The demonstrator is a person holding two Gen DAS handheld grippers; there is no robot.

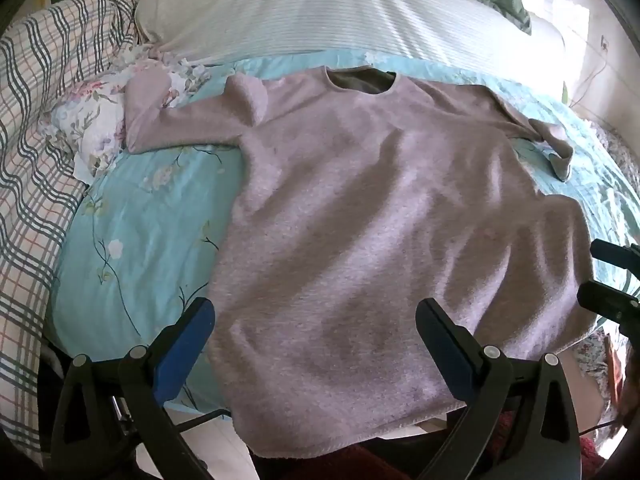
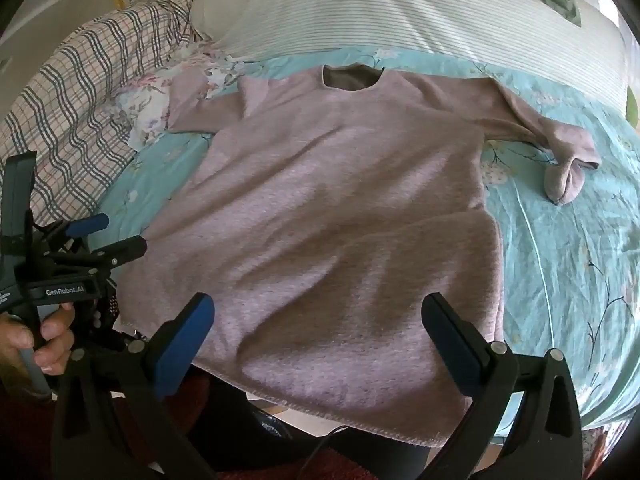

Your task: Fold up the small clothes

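Nearest in both views is the hem of the sweater [image 1: 360, 208], which hangs a little over the near edge of the bed [image 1: 140, 232]. The left tongs [image 1: 316, 344] stand wide open above the hem's left part, holding nothing; whether the blue pads graze the cloth cannot be told. The right tongs [image 2: 320, 340] are just as wide open, above the hem's right part, also empty. In the right wrist view the left tongs [image 2: 104, 236] show at the sweater's lower left corner, with the person's hand [image 2: 44, 336] on the grip.

The sweater lies flat, front up, straight ahead of both tongs. Its long axis runs away from them, from hem to collar [image 2: 352, 76] at the far end. Each tongs has its own hem corner nearer, so a lengthwise fold would likely begin there, or with the sleeves first.

Farther out, the left sleeve [image 1: 180, 128] stretches sideways, its cuff lying on a floral cloth [image 1: 96, 128]. The right sleeve [image 2: 560, 144] reaches the other way and ends twisted and bunched on the sheet, so it probably needs straightening. Beyond the collar lies a striped pillow [image 2: 400, 16], and at far left a checked blanket [image 2: 80, 92].
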